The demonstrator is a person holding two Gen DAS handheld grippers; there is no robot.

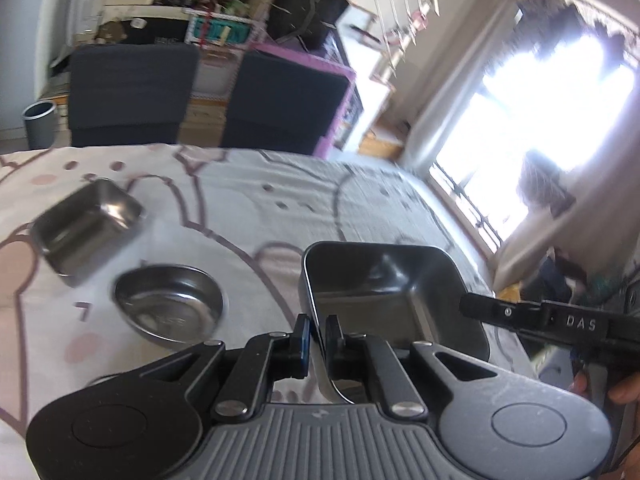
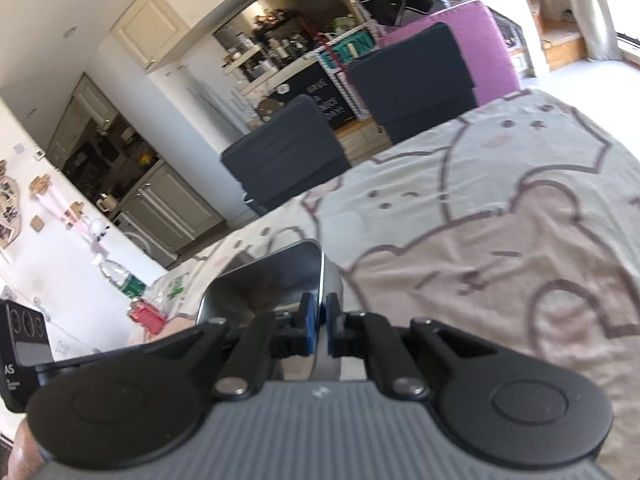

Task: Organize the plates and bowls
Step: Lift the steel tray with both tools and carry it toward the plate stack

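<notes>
Gripping the near wall of a square steel tray (image 1: 392,296), the left gripper (image 1: 318,340) has its jaws clamped on the thin rim, one blue pad outside and the other inside. In this left wrist view the tray sits low over the tabletop (image 1: 280,200), which is covered by a pale cloth printed with cartoon animals. To the left on the cloth lie a round bowl (image 1: 170,306), just beside the tray, and beyond it a smaller square dish (image 1: 88,226), blurred and apart from the bowl. From the right edge a black bar marked "DAS" reaches in and touches the tray's far right corner; whether this is part of the other gripper I cannot tell. Two dark chairs (image 1: 132,92) stand behind the tabletop, with a grey bin (image 1: 40,124) at far left and a bright window (image 1: 540,112) at right.

From the right wrist, the right gripper (image 2: 319,326) likewise has its jaws clamped on a wall of the tray (image 2: 272,280), the steel edge pinched between blue pads. The tray lies to the left of the jaws, over the cloth. A water bottle (image 2: 120,278) and a red packet (image 2: 148,316) lie further left. Chairs (image 2: 288,160) and kitchen cabinets (image 2: 168,204) fill the background.
</notes>
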